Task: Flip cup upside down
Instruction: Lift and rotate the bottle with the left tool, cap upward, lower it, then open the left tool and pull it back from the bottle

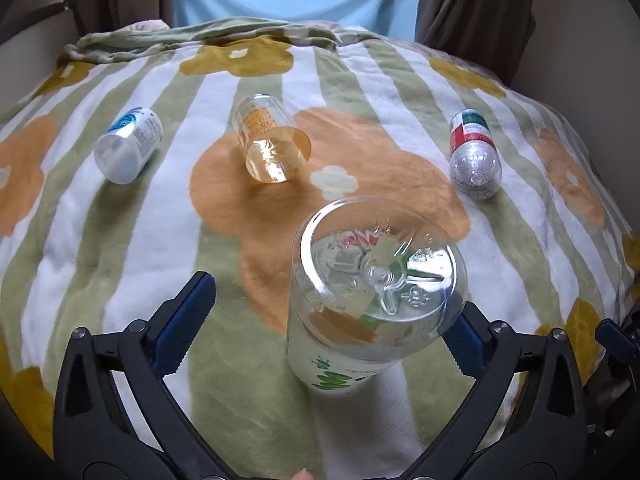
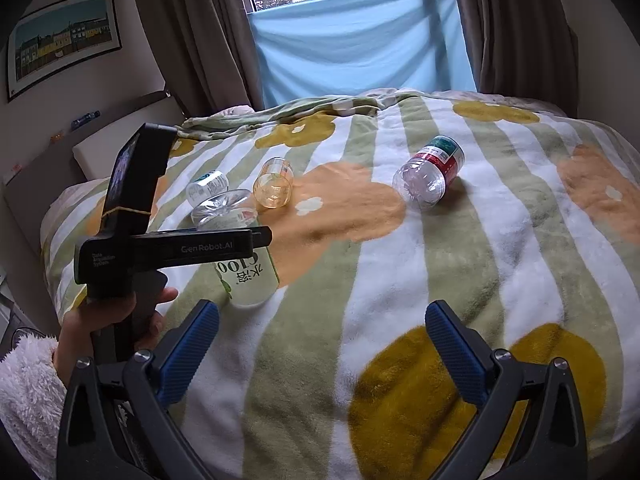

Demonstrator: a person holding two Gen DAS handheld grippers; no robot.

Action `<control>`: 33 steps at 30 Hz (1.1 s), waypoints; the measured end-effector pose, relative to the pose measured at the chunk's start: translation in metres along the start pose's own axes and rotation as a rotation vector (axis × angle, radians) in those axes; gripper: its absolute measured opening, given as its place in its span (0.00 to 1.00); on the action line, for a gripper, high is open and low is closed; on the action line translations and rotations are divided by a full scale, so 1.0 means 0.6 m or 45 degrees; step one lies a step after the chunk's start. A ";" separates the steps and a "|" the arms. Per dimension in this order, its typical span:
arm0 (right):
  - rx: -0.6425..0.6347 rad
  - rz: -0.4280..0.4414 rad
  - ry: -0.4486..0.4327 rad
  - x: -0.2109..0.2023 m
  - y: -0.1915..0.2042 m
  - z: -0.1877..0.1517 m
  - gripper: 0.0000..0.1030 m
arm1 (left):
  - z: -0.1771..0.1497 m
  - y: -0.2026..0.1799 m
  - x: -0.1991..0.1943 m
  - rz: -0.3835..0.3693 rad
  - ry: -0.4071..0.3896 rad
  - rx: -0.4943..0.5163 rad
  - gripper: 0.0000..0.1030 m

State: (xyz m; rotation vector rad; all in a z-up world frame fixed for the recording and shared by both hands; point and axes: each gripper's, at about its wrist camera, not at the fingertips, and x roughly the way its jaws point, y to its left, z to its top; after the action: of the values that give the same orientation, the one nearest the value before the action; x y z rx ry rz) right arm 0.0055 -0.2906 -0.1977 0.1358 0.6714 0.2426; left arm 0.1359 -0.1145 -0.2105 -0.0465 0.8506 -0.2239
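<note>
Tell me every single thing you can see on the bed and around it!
Green-label cup: 1, clear with green print, upside down on the blanket, between the left claw's fingers.
Amber cup: 1, see-through orange, lying on its side mid-blanket.
Blue-label cup: 1, white and blue, on its side, left of the amber cup in the left wrist view.
Red-label cup: 1, clear with red and green label, on its side at the right.
Blanket: 1, green and white stripes with orange and yellow flowers, covering the bed.
Curtains: brown, beside the window.
Blue cloth: 1, light blue, across the window.
Picture: 1, framed, on the left wall.
Left claw: open around the green-label cup.
Right claw: open, holding nothing.
Hand: 1, gripping the left claw's handle.
</note>
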 end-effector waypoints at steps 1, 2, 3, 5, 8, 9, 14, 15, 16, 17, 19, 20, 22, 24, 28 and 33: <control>-0.003 -0.001 -0.001 0.000 0.001 0.001 1.00 | 0.000 0.002 -0.001 -0.015 -0.002 -0.013 1.00; -0.005 -0.002 -0.002 0.000 0.001 0.001 1.00 | 0.002 0.005 -0.001 -0.018 0.002 -0.020 1.00; -0.006 -0.002 -0.002 -0.001 0.002 0.001 1.00 | 0.003 0.006 -0.001 -0.018 0.010 -0.024 1.00; -0.005 -0.002 -0.002 -0.001 0.004 0.001 1.00 | 0.004 0.009 -0.001 -0.017 0.014 -0.028 1.00; -0.009 -0.007 -0.003 -0.002 0.006 0.002 1.00 | 0.004 0.010 -0.005 -0.023 0.014 -0.029 1.00; -0.010 -0.008 -0.003 -0.003 0.007 0.002 1.00 | 0.003 0.010 -0.006 -0.024 0.016 -0.022 1.00; -0.019 -0.021 -0.016 -0.012 0.017 0.006 1.00 | 0.003 0.003 -0.020 -0.022 0.013 0.011 1.00; -0.018 -0.024 -0.023 -0.015 0.019 0.008 1.00 | 0.004 0.003 -0.026 -0.021 0.010 0.014 1.00; -0.015 -0.025 -0.029 -0.018 0.021 0.010 1.00 | 0.006 0.004 -0.036 -0.019 0.007 0.013 1.00; -0.014 -0.028 -0.036 -0.022 0.023 0.014 1.00 | 0.008 0.005 -0.046 -0.024 0.000 0.012 1.00; -0.015 -0.043 -0.066 -0.032 0.029 0.025 1.00 | 0.016 0.011 -0.082 -0.036 -0.039 0.015 1.00; -0.013 -0.049 -0.089 -0.041 0.033 0.033 1.00 | 0.022 0.016 -0.108 -0.039 -0.076 0.022 1.00; -0.012 -0.066 -0.140 -0.058 0.043 0.053 1.00 | 0.034 0.024 -0.158 -0.029 -0.159 0.038 1.00; -0.025 -0.096 -0.197 -0.077 0.058 0.079 1.00 | 0.047 0.037 -0.222 -0.007 -0.267 0.051 1.00; -0.087 -0.176 -0.337 -0.114 0.101 0.132 1.00 | 0.062 0.059 -0.329 0.071 -0.476 0.078 1.00; -0.121 -0.282 -0.487 -0.146 0.150 0.184 1.00 | 0.079 0.089 -0.405 0.148 -0.610 0.108 1.00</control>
State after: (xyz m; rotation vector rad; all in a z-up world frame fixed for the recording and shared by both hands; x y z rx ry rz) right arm -0.0076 -0.2323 -0.0415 0.0143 0.2900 0.0322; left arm 0.0259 -0.0128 -0.0063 0.0287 0.3648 -0.1308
